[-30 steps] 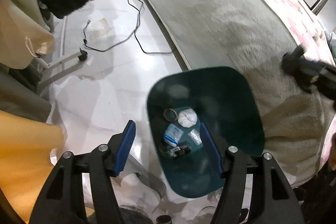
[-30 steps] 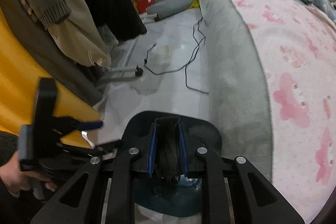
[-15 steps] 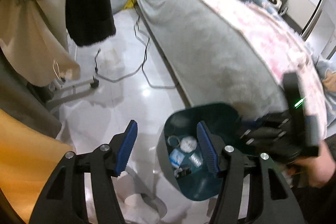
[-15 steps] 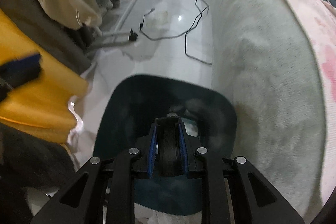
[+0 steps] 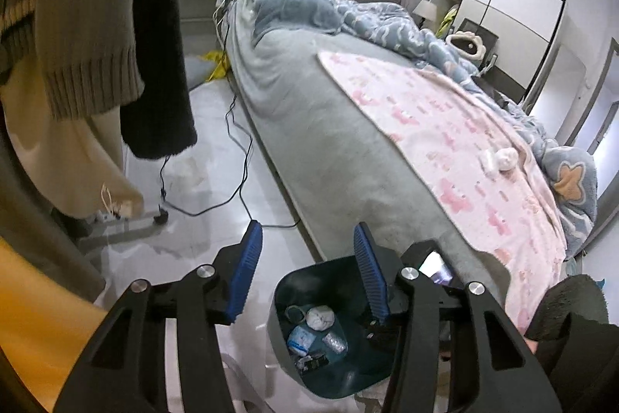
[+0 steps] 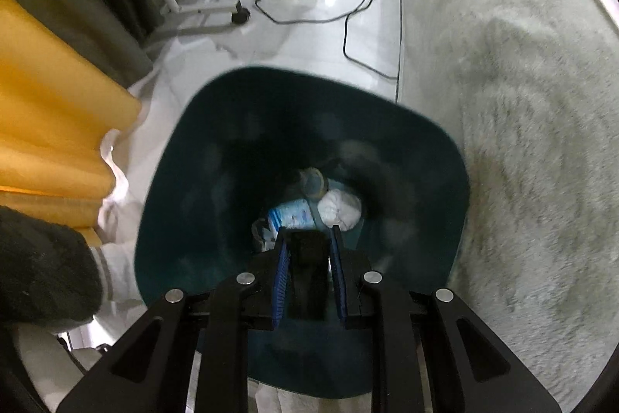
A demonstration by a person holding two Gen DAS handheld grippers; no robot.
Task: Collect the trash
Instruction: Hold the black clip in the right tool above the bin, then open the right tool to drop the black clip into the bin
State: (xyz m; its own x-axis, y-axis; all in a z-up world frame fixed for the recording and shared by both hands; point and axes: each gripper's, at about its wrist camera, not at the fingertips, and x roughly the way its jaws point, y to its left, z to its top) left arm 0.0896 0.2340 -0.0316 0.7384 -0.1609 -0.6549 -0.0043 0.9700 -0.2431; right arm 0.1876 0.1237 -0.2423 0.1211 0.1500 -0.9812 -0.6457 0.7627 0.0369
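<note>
Comparing with a second ago: the right tongs (image 6: 308,258), clamped on a dark flat object (image 6: 307,264), have dropped from above the bin rim to point almost straight down into the dark teal bin (image 6: 240,149), so the piece now hangs over the opening, apparently ready to be let go. Left tongs (image 5: 305,275) have lifted and tilted up; the bin sat between their pads before, now it lies low in their view and the bed (image 5: 329,142) fills most of it. Their jaws are closing from a wider spread, nothing between them, so they look done with their part for now. Bin stands on the pale floor (image 6: 309,26) right beside the bed's grey fuzzy side, opening upward, walls slightly blurred in the right view. Inside at the bottom: a crumpled white tissue wad (image 6: 340,208), a blue-and-white packet (image 6: 292,215), a clear round lid or cup (image 6: 313,180), and some small dark bits seen in the left view only. What the held object is, cannot tell; it reads black and slab-like.
</note>
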